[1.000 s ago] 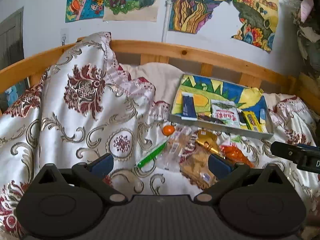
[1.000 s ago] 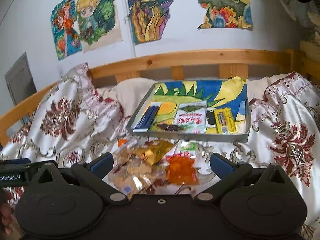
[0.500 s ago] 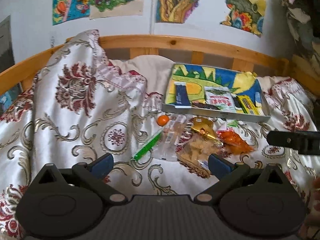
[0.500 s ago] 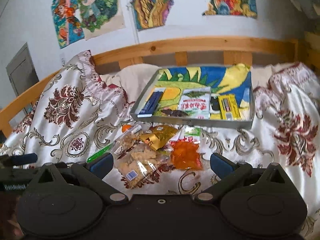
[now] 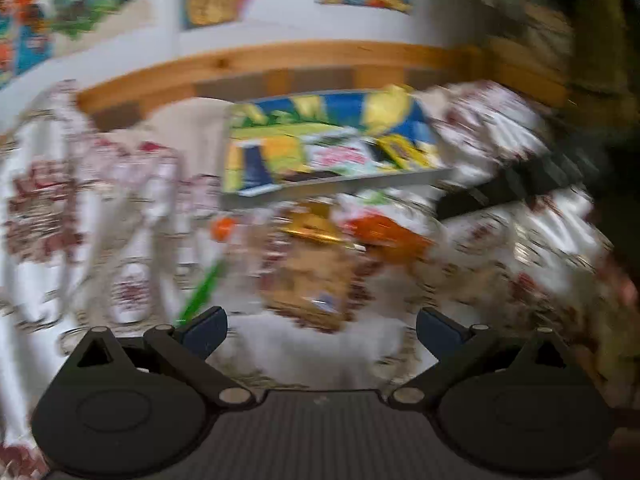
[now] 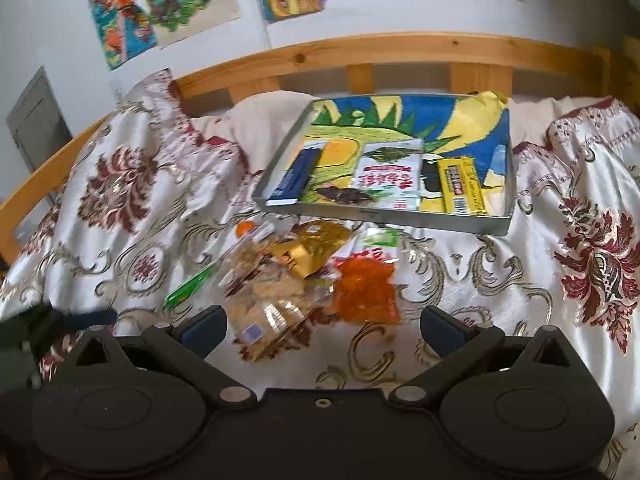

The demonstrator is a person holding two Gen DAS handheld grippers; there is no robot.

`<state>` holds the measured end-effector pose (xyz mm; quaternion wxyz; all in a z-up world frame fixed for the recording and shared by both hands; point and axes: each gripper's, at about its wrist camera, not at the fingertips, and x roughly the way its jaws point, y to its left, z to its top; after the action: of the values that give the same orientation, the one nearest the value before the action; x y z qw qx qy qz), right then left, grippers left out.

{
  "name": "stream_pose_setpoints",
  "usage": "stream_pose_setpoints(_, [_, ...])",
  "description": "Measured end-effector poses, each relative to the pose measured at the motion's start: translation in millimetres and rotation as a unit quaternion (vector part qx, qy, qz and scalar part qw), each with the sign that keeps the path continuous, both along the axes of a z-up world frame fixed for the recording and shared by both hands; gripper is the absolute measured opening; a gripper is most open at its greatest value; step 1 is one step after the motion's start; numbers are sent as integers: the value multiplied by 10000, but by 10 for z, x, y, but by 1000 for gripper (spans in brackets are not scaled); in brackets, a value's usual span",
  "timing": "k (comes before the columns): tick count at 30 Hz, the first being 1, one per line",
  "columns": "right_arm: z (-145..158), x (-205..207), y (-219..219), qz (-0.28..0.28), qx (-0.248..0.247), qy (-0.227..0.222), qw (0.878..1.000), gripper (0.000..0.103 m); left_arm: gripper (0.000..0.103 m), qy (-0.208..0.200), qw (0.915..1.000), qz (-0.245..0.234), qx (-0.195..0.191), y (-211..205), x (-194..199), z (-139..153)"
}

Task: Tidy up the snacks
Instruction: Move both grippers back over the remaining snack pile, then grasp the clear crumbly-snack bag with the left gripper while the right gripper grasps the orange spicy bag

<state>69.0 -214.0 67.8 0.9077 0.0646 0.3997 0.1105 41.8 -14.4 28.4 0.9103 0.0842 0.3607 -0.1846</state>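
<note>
Lying in a loose heap on the patterned bedspread, the snacks include a clear cracker bag, a gold packet and an orange packet. Just behind the heap is the tray, holding a blue bar, a white packet and a yellow bar. The right gripper and the left gripper both are spread wide and hold nothing. The left view is blurred.
</note>
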Motion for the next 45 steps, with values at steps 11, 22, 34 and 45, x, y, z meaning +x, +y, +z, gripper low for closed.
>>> stream_pose_setpoints(11, [-187,628,-235,-202,-59,243,9995,102,103,-252,9968,-639,403,-242,427,-241])
stream_pose_setpoints(22, [-556,1020,-165,253,-2,349,9991,102,103,-40,9965,-775,311,-215,895,-547])
stream_pose_setpoints(34, [-945,1298,47,587,-521,783,9938,102,102,512,9934,-910,465,-248,1177,-788])
stream_pose_setpoints(45, [-1066,1350,164,715,-621,910,9913,94,88,708,9923,-833,587,-253,1241,-833])
